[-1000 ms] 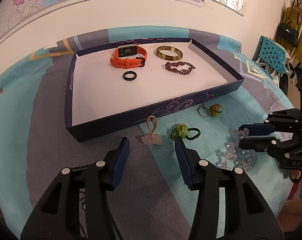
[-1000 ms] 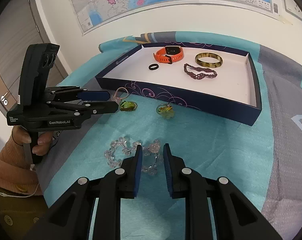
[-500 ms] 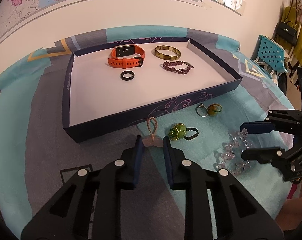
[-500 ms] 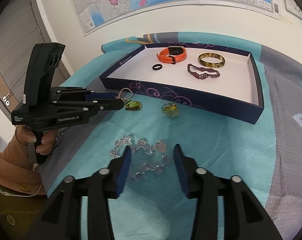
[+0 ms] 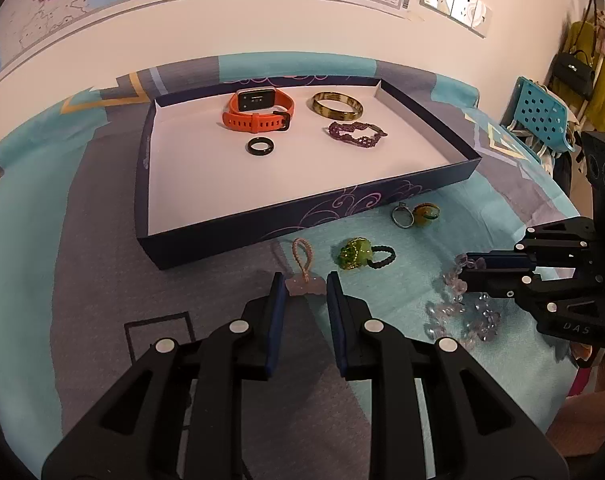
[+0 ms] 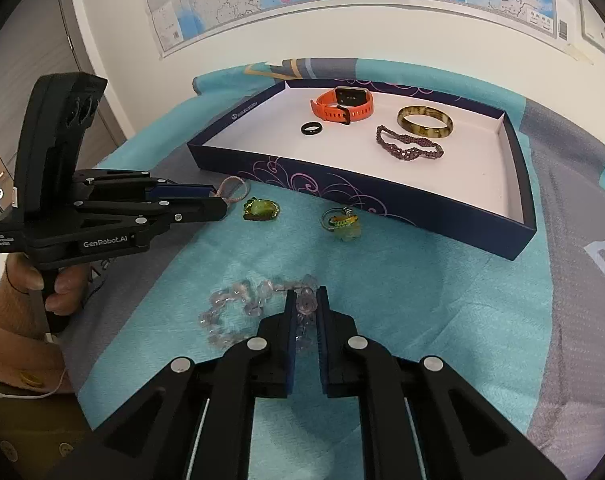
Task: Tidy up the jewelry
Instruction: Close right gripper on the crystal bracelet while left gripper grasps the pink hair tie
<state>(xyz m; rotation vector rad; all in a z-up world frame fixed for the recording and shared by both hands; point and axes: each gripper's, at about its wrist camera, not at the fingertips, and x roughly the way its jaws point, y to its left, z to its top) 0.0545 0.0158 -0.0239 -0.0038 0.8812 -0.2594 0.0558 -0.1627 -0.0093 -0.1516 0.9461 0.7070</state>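
Note:
A navy tray (image 5: 310, 208) holds an orange watch (image 5: 258, 110), an amber bangle (image 5: 337, 106), a purple bead bracelet (image 5: 356, 134) and a black ring (image 5: 261, 146). In front lie a pink charm with a loop (image 5: 304, 264), a green charm on a black band (image 5: 358, 254), two rings (image 5: 416, 214) and a clear bead bracelet (image 6: 238, 312). My left gripper (image 5: 305, 282) is shut on the pink charm. My right gripper (image 6: 305, 300) is shut on the clear bead bracelet; it also shows in the left wrist view (image 5: 468, 276).
A teal and grey cloth (image 6: 442, 320) covers the table. The wall with maps stands behind the tray. A blue chair (image 5: 542, 116) and hanging bags are at the far right. The left gripper's body (image 6: 82, 216) and a hand are at the left.
My left gripper closed from wide open onto the pink charm. My right gripper opened, moved forward over the clear beads and closed on them.

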